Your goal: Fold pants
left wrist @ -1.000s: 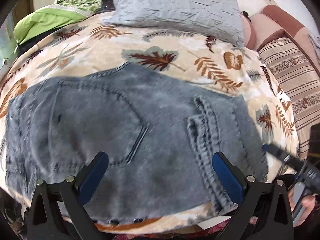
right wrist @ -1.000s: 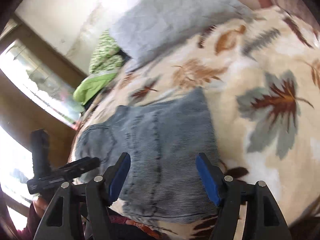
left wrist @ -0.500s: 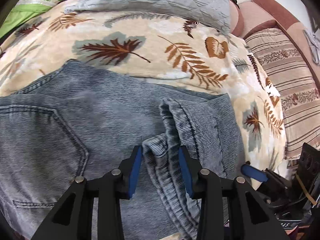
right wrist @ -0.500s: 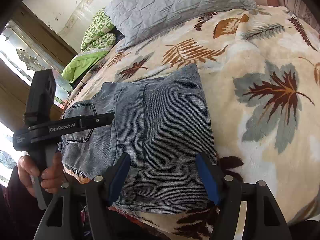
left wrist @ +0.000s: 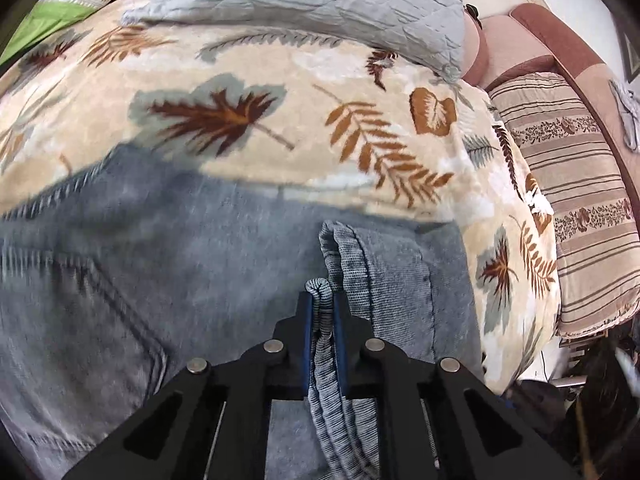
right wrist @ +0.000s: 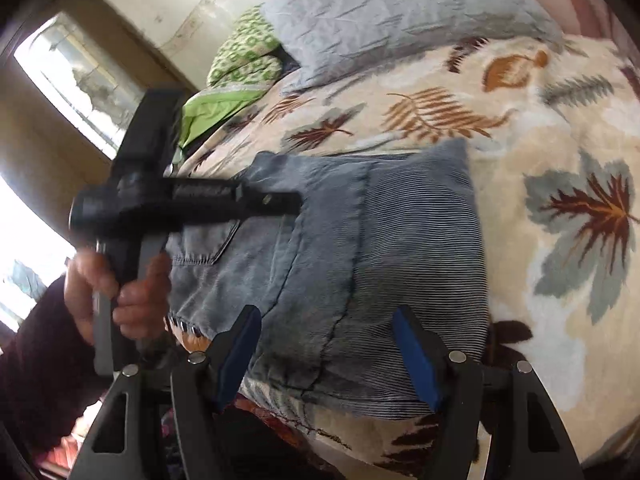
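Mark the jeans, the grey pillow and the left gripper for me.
jeans (right wrist: 400,248), right wrist view, on the flat folded denim.
grey pillow (left wrist: 320,4), left wrist view, on its quilted face.
left gripper (left wrist: 321,304), left wrist view, between fingertips pinching a denim fold.

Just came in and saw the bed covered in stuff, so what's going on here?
A person is folding blue jeans on a leaf-patterned blanket. The left gripper has just closed its jaws on a bunched fold of denim. The right gripper hangs open over the jeans' near edge, gripping nothing. A grey pillow lies beyond.
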Available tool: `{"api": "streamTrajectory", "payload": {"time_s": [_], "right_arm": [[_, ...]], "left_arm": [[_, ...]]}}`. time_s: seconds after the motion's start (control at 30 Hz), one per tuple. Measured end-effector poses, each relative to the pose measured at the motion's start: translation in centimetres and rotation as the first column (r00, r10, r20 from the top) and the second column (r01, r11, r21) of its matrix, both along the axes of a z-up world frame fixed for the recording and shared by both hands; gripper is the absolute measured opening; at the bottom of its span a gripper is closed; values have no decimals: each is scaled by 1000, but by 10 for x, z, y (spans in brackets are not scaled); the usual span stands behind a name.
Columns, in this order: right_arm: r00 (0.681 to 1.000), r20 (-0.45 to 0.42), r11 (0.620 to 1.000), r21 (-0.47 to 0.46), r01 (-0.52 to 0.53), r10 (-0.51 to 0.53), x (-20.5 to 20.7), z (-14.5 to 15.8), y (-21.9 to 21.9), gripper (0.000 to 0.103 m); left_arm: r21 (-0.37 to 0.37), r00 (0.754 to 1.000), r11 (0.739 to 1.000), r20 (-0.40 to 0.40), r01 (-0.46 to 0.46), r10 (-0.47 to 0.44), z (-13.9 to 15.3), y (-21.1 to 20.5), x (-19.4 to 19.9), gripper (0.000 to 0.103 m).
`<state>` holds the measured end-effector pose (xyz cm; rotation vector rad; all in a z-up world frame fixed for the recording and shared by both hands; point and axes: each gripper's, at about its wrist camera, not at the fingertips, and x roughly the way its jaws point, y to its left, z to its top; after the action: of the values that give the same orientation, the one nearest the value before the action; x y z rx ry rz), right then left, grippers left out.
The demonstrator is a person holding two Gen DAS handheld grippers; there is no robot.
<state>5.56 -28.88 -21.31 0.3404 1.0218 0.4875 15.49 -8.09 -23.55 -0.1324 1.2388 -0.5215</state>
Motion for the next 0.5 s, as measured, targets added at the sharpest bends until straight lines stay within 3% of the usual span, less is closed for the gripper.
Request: {"api": "streamTrajectory", "payload": {"time_s": [0.23,0.4,0.5], "right_arm": [[995,97,998,-59,-18,23,-4,7,16,71],[998,-23,996,-65,-59,58,9,-16,26,72],[993,-12,991,-70,-116,115,6,-16,35,73]], "left_arm": [[23,998,999,59,26,-27,14,-22,26,10],[62,1000,998,22,-10,9,-9,-8,16,11],[89,999,995,42,-36,33,-7,0,8,11]]}}
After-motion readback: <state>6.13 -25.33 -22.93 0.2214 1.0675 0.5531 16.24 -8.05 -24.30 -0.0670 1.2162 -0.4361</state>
